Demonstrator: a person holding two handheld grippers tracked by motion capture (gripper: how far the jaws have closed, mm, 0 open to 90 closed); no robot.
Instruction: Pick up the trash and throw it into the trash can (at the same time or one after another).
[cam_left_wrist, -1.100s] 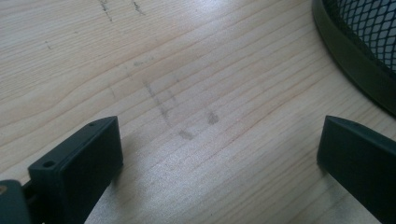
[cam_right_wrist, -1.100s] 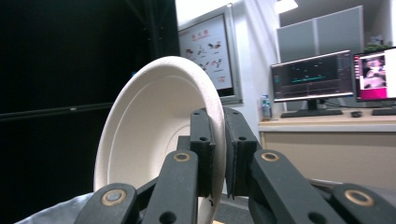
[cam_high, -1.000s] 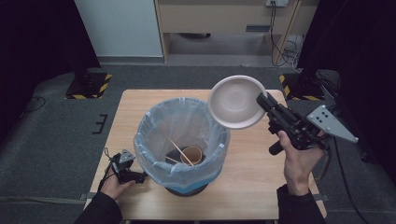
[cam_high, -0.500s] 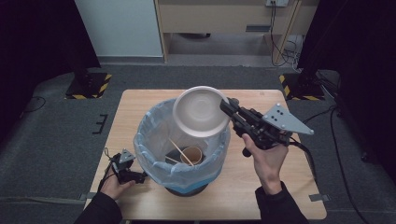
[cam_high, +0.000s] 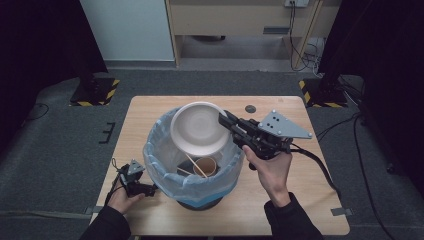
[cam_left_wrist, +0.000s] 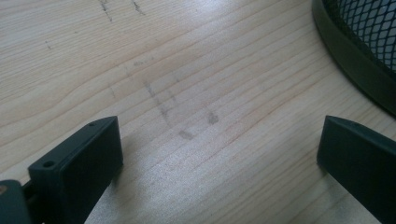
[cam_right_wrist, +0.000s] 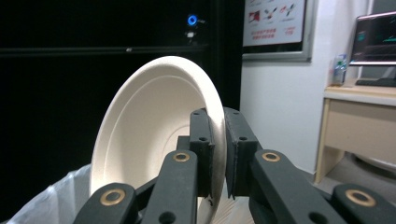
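Pale wooden table (cam_high: 295, 200) carries a blue-lined mesh bin (cam_high: 192, 167); above it the right gripper (cam_right_wrist: 218, 154) pinches a white paper bowl (cam_high: 199, 129) by its rim. Beside the bin's base, the left gripper (cam_left_wrist: 219, 154) rests spread, empty.

Matt off-white moulded-pulp paper plate (cam_high: 199, 129), translucent crinkled plastic bin liner (cam_high: 165, 167), black metal mesh bin (cam_left_wrist: 369, 37), pale matt grained wooden table (cam_high: 310, 200), matt black plastic right gripper (cam_right_wrist: 218, 154).

High view: my pale wooden table (cam_high: 150, 112) is evenly lit, surroundings dark from 9 to 3 o'clock. My right gripper view: glowing blue LED (cam_right_wrist: 192, 19) at 12, background soft.
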